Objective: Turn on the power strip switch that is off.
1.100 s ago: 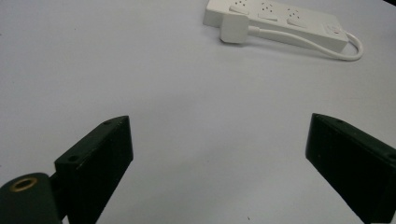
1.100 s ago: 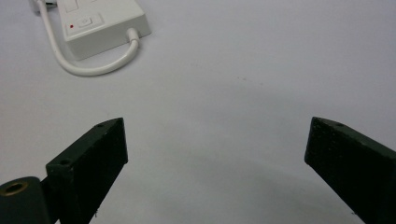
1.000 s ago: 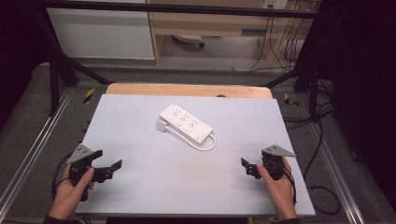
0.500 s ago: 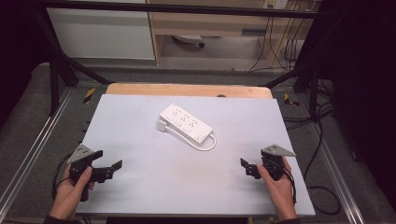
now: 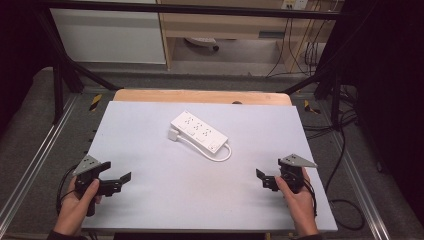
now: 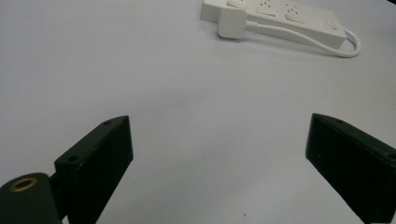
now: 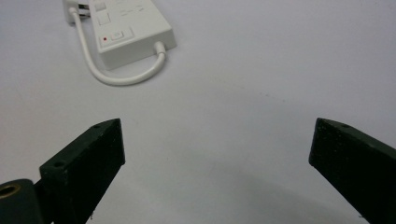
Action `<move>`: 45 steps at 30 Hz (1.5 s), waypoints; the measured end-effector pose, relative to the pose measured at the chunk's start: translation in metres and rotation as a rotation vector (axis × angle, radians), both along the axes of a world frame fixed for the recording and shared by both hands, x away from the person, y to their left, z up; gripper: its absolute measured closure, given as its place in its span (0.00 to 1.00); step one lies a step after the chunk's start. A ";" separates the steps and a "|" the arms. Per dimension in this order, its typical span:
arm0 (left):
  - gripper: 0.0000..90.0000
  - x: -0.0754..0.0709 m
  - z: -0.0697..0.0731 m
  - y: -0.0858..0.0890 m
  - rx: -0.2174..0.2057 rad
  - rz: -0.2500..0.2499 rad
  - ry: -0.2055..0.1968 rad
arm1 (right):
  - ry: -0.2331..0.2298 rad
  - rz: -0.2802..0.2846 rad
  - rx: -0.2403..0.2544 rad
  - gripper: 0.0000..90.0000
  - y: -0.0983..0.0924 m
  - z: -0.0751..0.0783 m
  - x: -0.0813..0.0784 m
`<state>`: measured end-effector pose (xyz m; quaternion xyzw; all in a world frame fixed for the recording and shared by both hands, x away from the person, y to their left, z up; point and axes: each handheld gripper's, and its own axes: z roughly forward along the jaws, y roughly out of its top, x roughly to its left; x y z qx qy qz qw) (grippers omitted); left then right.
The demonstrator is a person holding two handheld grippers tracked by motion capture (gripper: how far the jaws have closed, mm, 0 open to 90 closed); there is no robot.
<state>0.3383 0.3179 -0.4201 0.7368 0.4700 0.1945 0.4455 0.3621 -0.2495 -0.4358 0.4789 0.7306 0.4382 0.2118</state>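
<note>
A white power strip (image 5: 199, 132) lies at an angle in the middle of the pale grey table (image 5: 165, 205). Its short white cable (image 5: 223, 155) loops from the near end back along the strip to a white plug (image 5: 173, 135) at the far end. My left gripper (image 5: 115, 173) rests near the table's front left corner, open and holding nothing. My right gripper (image 5: 268, 173) sits near the front right, also open and holding nothing. In the left gripper view the strip (image 6: 280, 11) and plug (image 6: 231, 23) lie far beyond the left gripper (image 6: 219, 125). In the right gripper view the strip (image 7: 128, 28) and cable loop (image 7: 116, 77) lie ahead of the right gripper (image 7: 218, 127).
A wooden board (image 5: 200, 96) runs along the table's far edge. Metal rails (image 5: 30, 165) flank the table on both sides. Dark cables (image 5: 345, 150) trail on the floor at the right. White cabinets and a shelf stand behind.
</note>
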 end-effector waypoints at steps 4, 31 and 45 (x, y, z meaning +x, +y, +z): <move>0.08 0.000 0.000 0.000 0.001 0.002 0.001 | -0.006 0.018 0.007 0.04 0.003 0.003 -0.002; 0.08 0.000 -0.001 -0.002 0.017 -0.016 0.003 | 0.063 0.093 0.026 0.05 0.047 0.022 0.015; 0.08 0.000 -0.002 -0.002 0.026 -0.015 0.006 | 0.072 0.121 0.031 0.05 0.068 0.040 0.038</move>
